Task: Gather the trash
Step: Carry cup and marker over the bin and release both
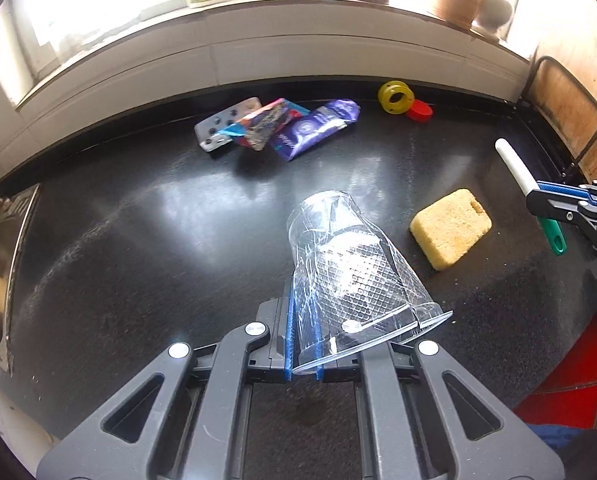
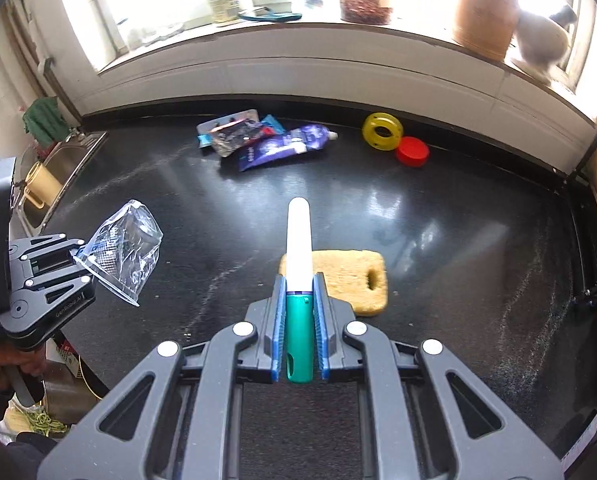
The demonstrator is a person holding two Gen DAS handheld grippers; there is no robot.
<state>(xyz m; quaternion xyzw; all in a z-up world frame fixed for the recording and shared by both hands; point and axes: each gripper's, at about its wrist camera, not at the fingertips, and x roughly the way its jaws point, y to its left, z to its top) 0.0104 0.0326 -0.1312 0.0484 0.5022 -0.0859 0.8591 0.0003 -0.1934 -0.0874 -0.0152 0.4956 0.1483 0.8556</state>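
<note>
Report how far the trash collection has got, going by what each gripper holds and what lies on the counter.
Done: nothing visibly binned; no bin is in view.
In hand: the left gripper is shut on a crushed clear plastic cup; the right gripper is shut on a green-and-white pen-like tube.
Left: the wrappers, yellow ring and red cap lie on the counter. The sponge may not be trash.

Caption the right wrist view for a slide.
Right gripper shut on a green-and-white pen above a yellow sponge on the black counter.
</note>
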